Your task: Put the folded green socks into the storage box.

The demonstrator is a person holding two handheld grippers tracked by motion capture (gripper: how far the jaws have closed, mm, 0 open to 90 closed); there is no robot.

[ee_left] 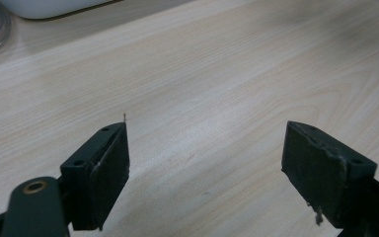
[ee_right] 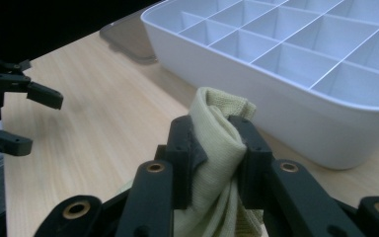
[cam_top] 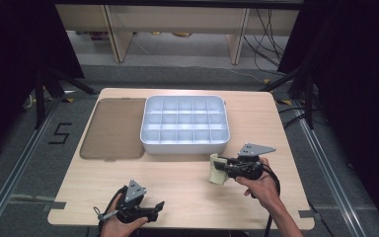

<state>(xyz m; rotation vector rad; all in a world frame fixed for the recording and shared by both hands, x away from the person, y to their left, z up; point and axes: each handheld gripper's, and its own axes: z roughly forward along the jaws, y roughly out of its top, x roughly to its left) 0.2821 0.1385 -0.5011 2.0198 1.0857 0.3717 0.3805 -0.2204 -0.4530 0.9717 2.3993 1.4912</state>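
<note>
A pale yellow folded cloth hangs a little above the table, in front of the white compartment tray. My right gripper is shut on it. In the right gripper view the black jaws pinch the cloth at its upper fold, and the tray's near wall stands just beyond. My left gripper rests near the table's front edge with its jaws wide apart. In the left gripper view nothing lies between its pads, just bare wood.
A brown translucent lid lies flat to the left of the tray. The tray's several compartments look empty. The wooden table ends close behind both hands. Dark stands and cables flank the table on the floor.
</note>
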